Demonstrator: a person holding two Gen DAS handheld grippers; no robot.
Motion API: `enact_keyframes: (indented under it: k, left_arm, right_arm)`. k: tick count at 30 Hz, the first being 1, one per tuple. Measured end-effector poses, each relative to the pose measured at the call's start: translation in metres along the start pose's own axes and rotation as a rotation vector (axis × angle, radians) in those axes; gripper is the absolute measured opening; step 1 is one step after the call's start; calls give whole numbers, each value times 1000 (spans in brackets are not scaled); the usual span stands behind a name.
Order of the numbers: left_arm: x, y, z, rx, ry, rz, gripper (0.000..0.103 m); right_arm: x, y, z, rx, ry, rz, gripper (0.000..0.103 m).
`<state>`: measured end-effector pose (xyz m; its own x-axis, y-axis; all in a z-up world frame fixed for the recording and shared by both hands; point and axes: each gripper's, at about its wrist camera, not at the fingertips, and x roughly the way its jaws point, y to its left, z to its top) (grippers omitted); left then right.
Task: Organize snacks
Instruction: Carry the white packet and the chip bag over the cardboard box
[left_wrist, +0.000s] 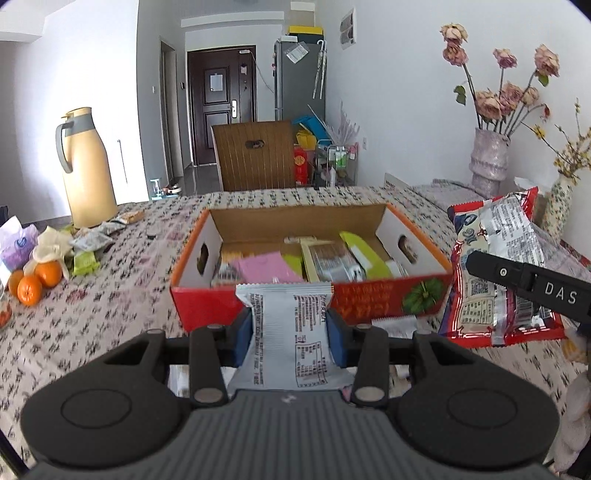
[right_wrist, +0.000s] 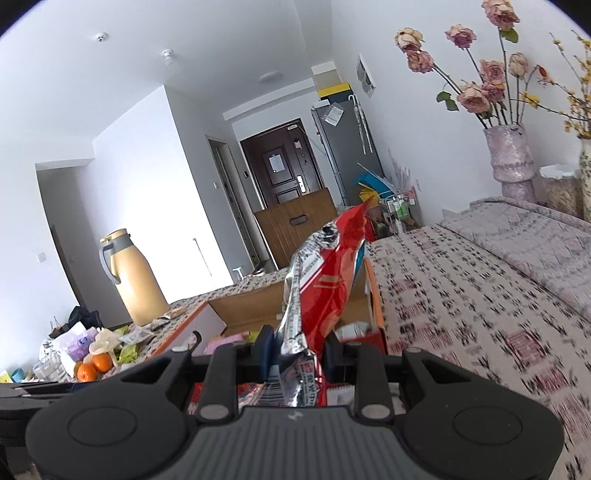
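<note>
Patterned cloth covers the table, on which an open red cardboard box is set, with a chair, a dark door and a fridge seen behind it. Several packets are already laid inside the box: a pink packet, a lime-green packet and at least 1 silver-wrapped one between them, so part of the sorting is judged to be done. The left gripper is clenched on a white snack packet, which is held upright just in front of the box's near wall and not yet over the opening. The right gripper is clamped on a red and silver snack bag, held in the air beside the box's right end. Both packets are therefore still to be dropped in. More remains on the left side of the table near the tan thermos: a loose pile of wrappers is seen beside 3 oranges, though it cannot be told from this blurred edge whether those are full snacks or empty wrappers. The task is judged to be roughly midway.
</note>
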<state>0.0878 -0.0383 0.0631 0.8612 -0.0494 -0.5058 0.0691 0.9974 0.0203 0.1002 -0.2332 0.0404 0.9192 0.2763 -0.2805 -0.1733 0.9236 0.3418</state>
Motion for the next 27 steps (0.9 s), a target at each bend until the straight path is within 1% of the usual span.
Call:
enact_keyframes:
  k: [8, 15, 22, 27]
  left_arm:
    - [33, 10, 32, -17, -23, 19, 43]
    - [63, 22, 56, -41, -32, 31, 43]
    - [94, 34, 74, -62, -29, 44, 43]
    - [119, 43, 79, -86, -14, 62, 43]
  right_arm:
    - [46, 5, 24, -19, 1, 22, 25]
    - [90, 12, 37, -26, 23, 34, 25]
    - [127, 19, 45, -36, 46, 40, 25]
    - [153, 20, 42, -30, 70, 39, 25]
